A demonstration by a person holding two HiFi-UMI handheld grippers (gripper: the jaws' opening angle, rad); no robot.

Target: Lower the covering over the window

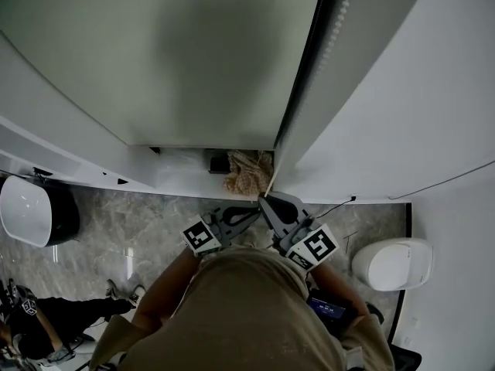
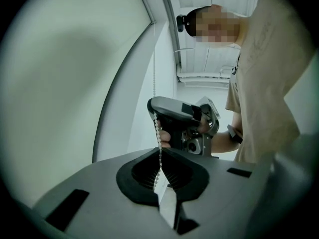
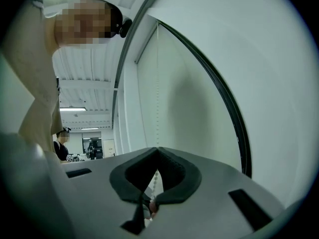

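Note:
A pale roller blind (image 1: 155, 60) covers the window pane, and its white bead chain (image 1: 338, 22) hangs along the dark frame at the blind's right edge. My two grippers meet in front of me at that chain. The left gripper (image 1: 257, 212) is the lower one, and its jaws are shut on the bead chain (image 2: 159, 133), which runs down through the left gripper (image 2: 161, 151). Just above it, the right gripper (image 2: 154, 109) grips the same chain. In the right gripper view the right gripper (image 3: 158, 150) is shut with the chain (image 3: 157, 180) between its pads, beside the blind (image 3: 189, 98).
A crumpled beige cloth (image 1: 247, 172) lies on the sill under the blind. White rounded units stand on the marble floor at left (image 1: 31, 207) and right (image 1: 394, 263). A person (image 1: 46, 323) crouches at bottom left. Another person (image 3: 62, 143) stands far back in the room.

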